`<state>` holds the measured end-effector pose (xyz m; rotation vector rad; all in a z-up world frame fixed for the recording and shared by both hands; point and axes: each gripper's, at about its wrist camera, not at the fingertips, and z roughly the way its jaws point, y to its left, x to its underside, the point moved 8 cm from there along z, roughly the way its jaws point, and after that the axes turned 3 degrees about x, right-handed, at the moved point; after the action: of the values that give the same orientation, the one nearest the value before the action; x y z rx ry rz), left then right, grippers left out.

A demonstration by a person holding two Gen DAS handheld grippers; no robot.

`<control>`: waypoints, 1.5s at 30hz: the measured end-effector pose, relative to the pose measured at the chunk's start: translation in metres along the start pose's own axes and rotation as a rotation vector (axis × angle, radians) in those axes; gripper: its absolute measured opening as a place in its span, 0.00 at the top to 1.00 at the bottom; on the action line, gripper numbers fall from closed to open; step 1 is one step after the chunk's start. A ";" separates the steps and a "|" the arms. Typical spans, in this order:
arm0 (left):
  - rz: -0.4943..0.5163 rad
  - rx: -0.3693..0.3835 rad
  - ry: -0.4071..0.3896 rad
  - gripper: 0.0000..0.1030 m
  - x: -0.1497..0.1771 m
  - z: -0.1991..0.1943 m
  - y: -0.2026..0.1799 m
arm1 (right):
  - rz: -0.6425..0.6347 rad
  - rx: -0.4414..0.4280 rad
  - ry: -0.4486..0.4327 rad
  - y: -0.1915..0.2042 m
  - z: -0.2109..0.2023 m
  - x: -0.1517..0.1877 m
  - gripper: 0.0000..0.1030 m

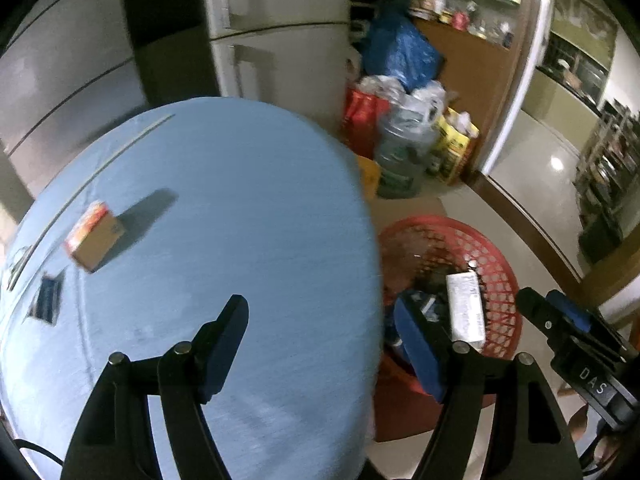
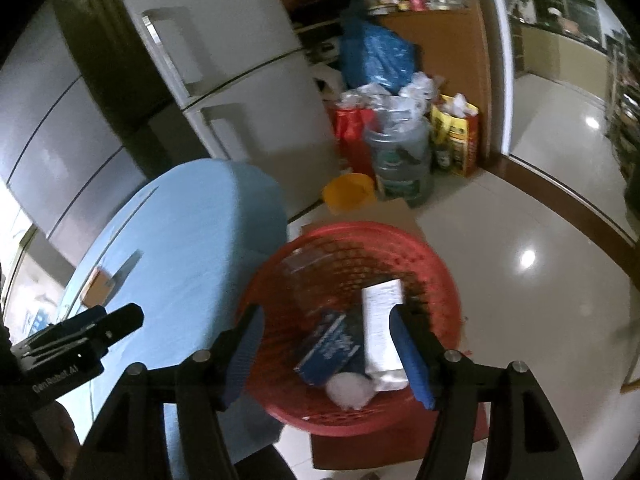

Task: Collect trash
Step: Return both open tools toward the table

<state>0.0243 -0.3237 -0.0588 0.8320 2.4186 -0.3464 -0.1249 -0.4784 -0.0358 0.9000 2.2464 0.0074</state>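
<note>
A small orange and brown carton (image 1: 95,235) lies on the round blue table (image 1: 224,208), far left of my left gripper (image 1: 320,334), which is open and empty above the table's right edge. The carton also shows in the right wrist view (image 2: 97,286). My right gripper (image 2: 326,344) is open and empty above the red mesh basket (image 2: 436,272) on the floor. In the basket lie a white box (image 2: 380,320), a blue packet (image 2: 330,348) and a crumpled white wad (image 2: 350,390). The basket (image 1: 496,264) and the right gripper (image 1: 560,320) show in the left wrist view.
A white fridge (image 1: 276,40) stands behind the table. Bags, a big water jug (image 2: 402,168) and a yellow bucket (image 2: 348,192) crowd the floor by a wooden cabinet (image 2: 440,44). Glossy tiled floor (image 2: 532,264) lies to the right of the basket.
</note>
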 end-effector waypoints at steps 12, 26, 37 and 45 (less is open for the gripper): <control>-0.167 -0.105 -0.042 0.25 0.034 -0.030 0.098 | -0.166 -0.060 0.028 0.081 0.005 0.022 0.31; -0.436 -0.277 -0.019 0.25 0.101 -0.042 0.247 | -0.363 -0.108 0.114 0.170 0.028 0.063 0.27; -0.570 -0.365 0.000 0.25 0.140 -0.050 0.317 | -0.546 -0.156 0.163 0.249 0.047 0.093 0.26; -0.611 -0.404 0.020 0.25 0.152 -0.044 0.347 | -0.653 -0.196 0.176 0.307 0.066 0.103 0.26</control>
<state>0.1244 0.0369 -0.1317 -0.0896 2.5887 -0.0599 0.0482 -0.1990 -0.0710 0.0390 2.5511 0.0076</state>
